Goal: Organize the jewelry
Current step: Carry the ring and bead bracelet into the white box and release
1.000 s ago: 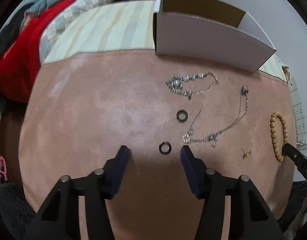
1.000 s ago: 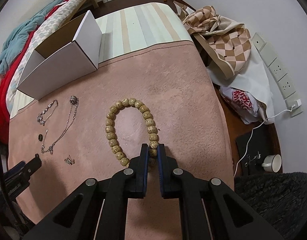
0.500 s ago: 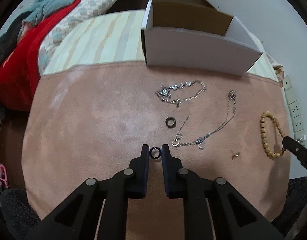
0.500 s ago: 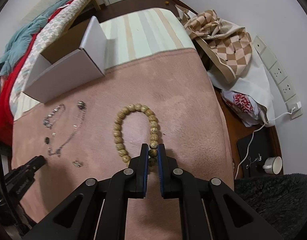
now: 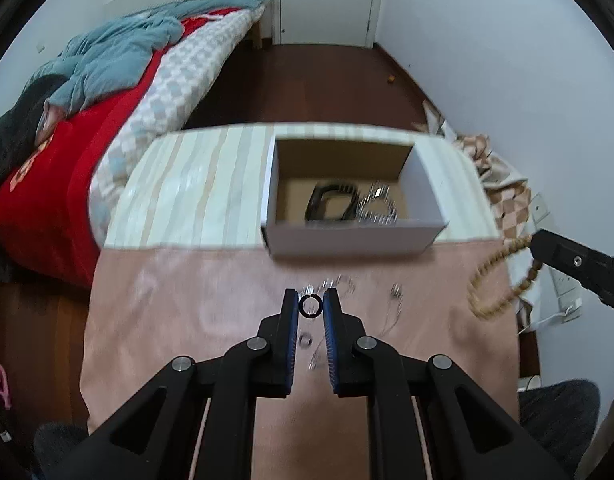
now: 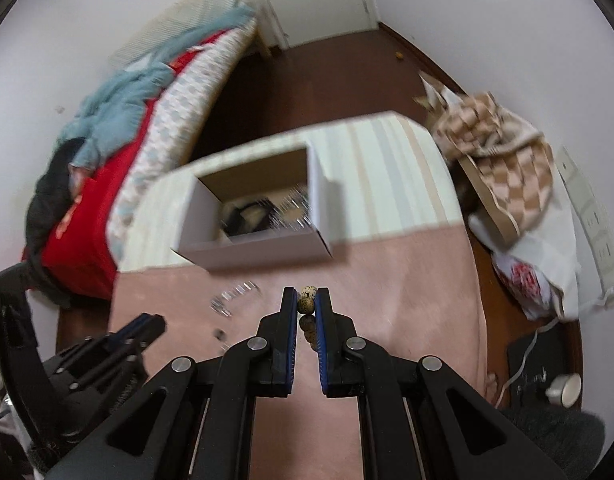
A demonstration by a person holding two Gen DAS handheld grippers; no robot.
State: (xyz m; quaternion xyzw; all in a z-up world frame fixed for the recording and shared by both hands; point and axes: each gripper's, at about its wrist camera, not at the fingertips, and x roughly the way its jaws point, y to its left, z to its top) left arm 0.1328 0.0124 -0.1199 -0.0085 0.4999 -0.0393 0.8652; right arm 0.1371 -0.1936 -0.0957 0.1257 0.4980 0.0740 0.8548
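My left gripper (image 5: 310,305) is shut on a small black ring (image 5: 310,306) and holds it above the pink cloth (image 5: 179,320). My right gripper (image 6: 306,303) is shut on a wooden bead bracelet (image 6: 307,306); in the left wrist view the bracelet (image 5: 495,280) hangs from the right gripper (image 5: 541,242) in the air at the right. A white cardboard box (image 5: 349,234) stands open beyond the cloth, with a black band (image 5: 327,204) and silver jewelry (image 5: 377,208) inside. Silver chains (image 5: 391,308) and another ring (image 5: 305,339) lie blurred on the cloth below.
The table has a striped cover (image 5: 195,188) behind the pink cloth. A bed with red and blue bedding (image 5: 87,92) is at the left. A checkered bag (image 6: 499,152), wall sockets (image 6: 587,216) and a cup (image 6: 565,390) on the floor are at the right.
Both grippers have risen well above the cloth, each with its item. The bracelet has left the cloth and hangs. The box interior has come into sight.
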